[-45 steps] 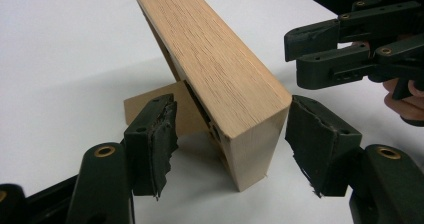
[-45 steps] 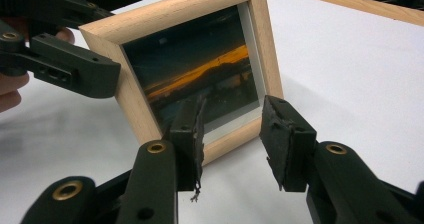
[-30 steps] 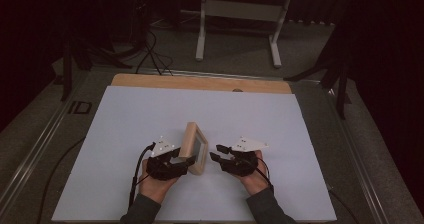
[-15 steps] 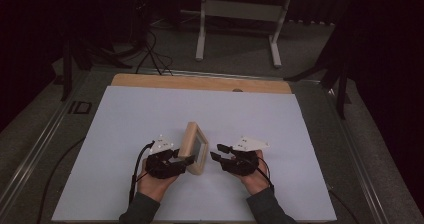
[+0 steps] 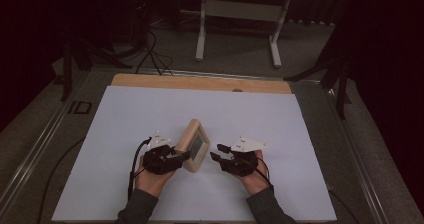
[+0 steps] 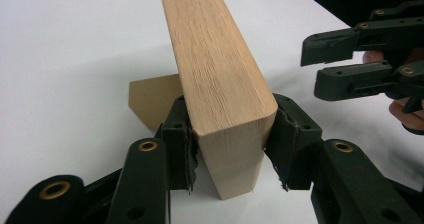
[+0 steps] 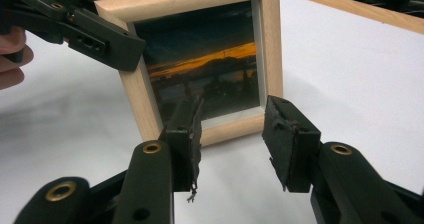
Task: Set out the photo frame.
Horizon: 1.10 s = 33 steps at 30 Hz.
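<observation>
A small square picture frame (image 5: 194,145) of pale, grained wood stands upright near the middle of the smooth white worktop (image 5: 280,119), showing a sunset photo. The left claw (image 5: 184,156) is clamped on its near edge; the right claw (image 5: 215,152), jaws apart, sits just right of it.

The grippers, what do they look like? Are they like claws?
A bit! Each gripper, left and right, is black with two chunky jaws, brass-coloured rivets and ragged black pads. Each has a pale grey three-cornered plate on top. A black cable trails from each. The person wears dark grey sleeves.
</observation>
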{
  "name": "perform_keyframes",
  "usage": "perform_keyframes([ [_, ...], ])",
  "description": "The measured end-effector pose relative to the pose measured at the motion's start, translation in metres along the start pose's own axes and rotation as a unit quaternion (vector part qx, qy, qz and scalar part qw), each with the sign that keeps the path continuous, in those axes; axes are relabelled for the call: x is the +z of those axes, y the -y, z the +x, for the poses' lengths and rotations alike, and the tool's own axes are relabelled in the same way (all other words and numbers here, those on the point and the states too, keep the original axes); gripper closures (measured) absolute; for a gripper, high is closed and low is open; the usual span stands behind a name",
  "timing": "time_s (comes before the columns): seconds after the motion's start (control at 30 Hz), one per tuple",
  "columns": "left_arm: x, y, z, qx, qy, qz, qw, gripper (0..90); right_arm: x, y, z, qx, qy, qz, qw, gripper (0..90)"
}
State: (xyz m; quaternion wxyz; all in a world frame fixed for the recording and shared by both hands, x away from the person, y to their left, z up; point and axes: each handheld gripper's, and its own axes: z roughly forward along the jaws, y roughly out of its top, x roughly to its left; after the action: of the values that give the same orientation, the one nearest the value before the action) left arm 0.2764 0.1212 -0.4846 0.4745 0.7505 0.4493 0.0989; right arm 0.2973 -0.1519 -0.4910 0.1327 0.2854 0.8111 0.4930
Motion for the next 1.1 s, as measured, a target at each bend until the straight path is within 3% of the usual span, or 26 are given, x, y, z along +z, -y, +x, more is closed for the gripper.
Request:
perform_keyframes([
  [0.33,0.005,-0.006,0.006,0.001,0.011,0.003,0.9999,59.5,-0.005,-0.006,-0.006,0.004,0.02,-0.014,0.9997,64.9],
  [0.73,0.012,-0.012,0.002,0.051,0.015,0.008,0.9986,60.8,-0.003,-0.023,-0.009,-0.017,0.029,-0.035,0.9988,85.3],
  [0.87,0.013,-0.013,-0.001,0.068,0.013,0.011,0.9975,60.9,-0.002,-0.033,-0.014,-0.013,0.039,-0.05,0.9979,88.7],
  [1.1,0.015,-0.013,-0.005,0.086,0.01,0.009,0.9962,60.9,0.013,-0.045,-0.014,-0.022,0.044,-0.052,0.9974,89.3],
])
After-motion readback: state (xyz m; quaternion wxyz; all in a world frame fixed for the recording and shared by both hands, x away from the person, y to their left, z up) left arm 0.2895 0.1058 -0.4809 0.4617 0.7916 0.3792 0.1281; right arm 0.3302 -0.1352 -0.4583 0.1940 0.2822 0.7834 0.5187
